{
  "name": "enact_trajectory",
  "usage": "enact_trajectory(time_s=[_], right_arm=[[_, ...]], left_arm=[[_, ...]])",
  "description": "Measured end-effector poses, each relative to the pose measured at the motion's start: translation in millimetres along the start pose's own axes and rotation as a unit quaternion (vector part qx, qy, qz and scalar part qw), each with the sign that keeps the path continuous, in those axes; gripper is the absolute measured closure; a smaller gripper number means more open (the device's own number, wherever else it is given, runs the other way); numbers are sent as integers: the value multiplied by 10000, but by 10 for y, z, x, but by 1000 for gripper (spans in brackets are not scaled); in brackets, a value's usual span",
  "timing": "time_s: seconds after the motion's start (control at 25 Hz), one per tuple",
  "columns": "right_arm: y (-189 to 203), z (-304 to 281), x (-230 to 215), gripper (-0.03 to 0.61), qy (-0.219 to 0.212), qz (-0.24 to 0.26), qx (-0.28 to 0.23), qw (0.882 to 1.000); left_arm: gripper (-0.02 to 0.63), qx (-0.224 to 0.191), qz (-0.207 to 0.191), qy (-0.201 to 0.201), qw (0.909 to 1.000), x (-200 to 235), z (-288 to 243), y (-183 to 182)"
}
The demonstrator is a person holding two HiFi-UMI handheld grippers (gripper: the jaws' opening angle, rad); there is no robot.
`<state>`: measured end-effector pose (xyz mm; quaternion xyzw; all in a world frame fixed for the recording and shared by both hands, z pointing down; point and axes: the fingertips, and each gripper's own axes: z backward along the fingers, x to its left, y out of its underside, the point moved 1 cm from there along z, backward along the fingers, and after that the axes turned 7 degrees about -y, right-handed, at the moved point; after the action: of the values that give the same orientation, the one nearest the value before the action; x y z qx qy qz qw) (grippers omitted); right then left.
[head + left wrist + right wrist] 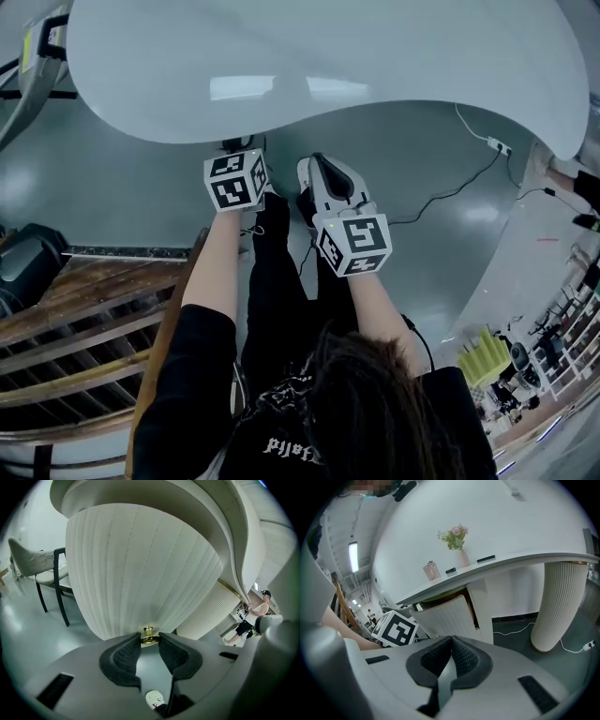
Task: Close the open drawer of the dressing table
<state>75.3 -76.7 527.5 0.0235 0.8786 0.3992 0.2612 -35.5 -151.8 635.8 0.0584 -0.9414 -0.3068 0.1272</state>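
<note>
The drawer's white fluted, rounded front (140, 569) fills the left gripper view. A small brass knob (148, 636) sits at its lower edge. My left gripper (149, 641) is shut on that knob, one black pad pressing each side of its disc. In the head view only the left gripper's marker cube (235, 178) shows, with the jaws hidden under the white table top (309, 66). The right gripper view shows the drawer (447, 616) standing out from under the table top (497, 564). My right gripper (451, 643) is shut on nothing and hangs just right of the left one.
A vase of flowers (458, 541) and a pen cup (432, 570) stand on the table. A fluted leg (558, 606) and a floor cable (450, 192) lie to the right. A dark chair (54, 581) stands at the left, and a wooden slatted frame (84, 319) beside the person.
</note>
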Motion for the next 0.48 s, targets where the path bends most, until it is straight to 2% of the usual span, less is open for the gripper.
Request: enact_trajectory(time_s=[0.32, 0.48], right_arm=[[39, -152, -129, 552, -30, -167, -260, 9995], [53, -204, -176, 552, -98, -95, -319, 9994]], left_arm=[[482, -142, 8, -65, 9999, -9, -26, -3], [482, -254, 21, -95, 9996, -15, -35, -7]])
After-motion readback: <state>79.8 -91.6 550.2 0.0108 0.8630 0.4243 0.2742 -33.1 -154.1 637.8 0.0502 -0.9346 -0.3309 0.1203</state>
